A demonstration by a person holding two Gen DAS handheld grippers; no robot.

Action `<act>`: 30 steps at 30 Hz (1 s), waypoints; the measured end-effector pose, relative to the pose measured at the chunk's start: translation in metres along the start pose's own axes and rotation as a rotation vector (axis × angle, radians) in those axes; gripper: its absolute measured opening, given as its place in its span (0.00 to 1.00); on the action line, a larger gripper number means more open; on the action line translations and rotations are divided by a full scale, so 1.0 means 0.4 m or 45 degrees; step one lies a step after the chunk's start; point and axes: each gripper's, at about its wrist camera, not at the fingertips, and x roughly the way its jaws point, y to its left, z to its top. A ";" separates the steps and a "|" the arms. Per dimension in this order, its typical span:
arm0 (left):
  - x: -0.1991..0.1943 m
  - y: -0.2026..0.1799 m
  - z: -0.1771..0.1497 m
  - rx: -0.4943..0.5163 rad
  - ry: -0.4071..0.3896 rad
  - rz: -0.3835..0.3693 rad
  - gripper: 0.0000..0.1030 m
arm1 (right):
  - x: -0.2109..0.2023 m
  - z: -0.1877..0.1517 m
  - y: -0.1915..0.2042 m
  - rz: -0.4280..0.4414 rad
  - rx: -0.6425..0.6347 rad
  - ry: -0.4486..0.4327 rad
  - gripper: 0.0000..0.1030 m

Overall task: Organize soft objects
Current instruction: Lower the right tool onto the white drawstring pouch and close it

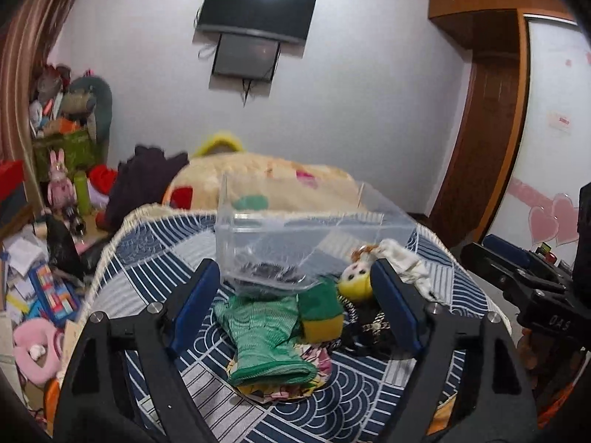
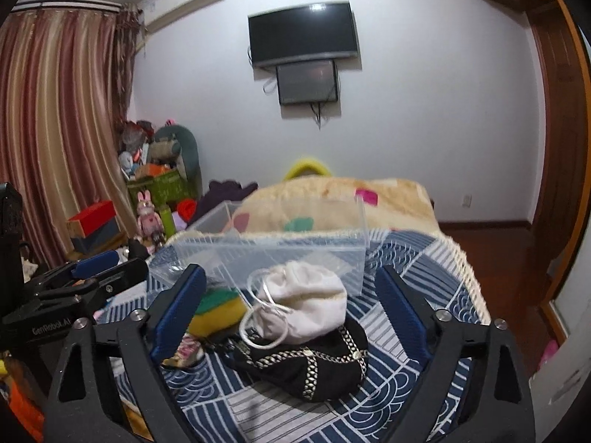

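A clear plastic box (image 1: 295, 236) stands on the patterned bed cover, also in the right wrist view (image 2: 280, 247). In front of it lie a green mesh glove (image 1: 266, 336), a green-and-yellow sponge (image 1: 319, 310), a yellow doll head (image 1: 356, 280), a white drawstring pouch (image 2: 306, 306) and a black cloth with gold trim (image 2: 306, 365). My left gripper (image 1: 295, 306) is open above the glove and sponge, holding nothing. My right gripper (image 2: 291, 313) is open around the white pouch and black cloth without touching them.
A beige plush blanket (image 1: 266, 181) lies behind the box. Toys, boxes and papers crowd the floor at left (image 1: 44, 295). A wardrobe (image 1: 480, 129) stands at right. The bed cover's fringed edge (image 2: 469, 277) drops off at right.
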 end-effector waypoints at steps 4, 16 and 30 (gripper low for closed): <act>0.057 0.025 -0.006 -0.037 0.090 -0.009 0.81 | 0.038 -0.010 -0.016 0.001 0.015 0.075 0.83; 0.221 0.042 -0.028 -0.040 0.302 -0.039 0.81 | 0.144 -0.020 -0.026 0.014 -0.002 0.221 0.83; 0.257 0.079 -0.045 -0.107 0.319 -0.010 0.38 | 0.160 -0.054 -0.057 0.114 0.095 0.313 0.44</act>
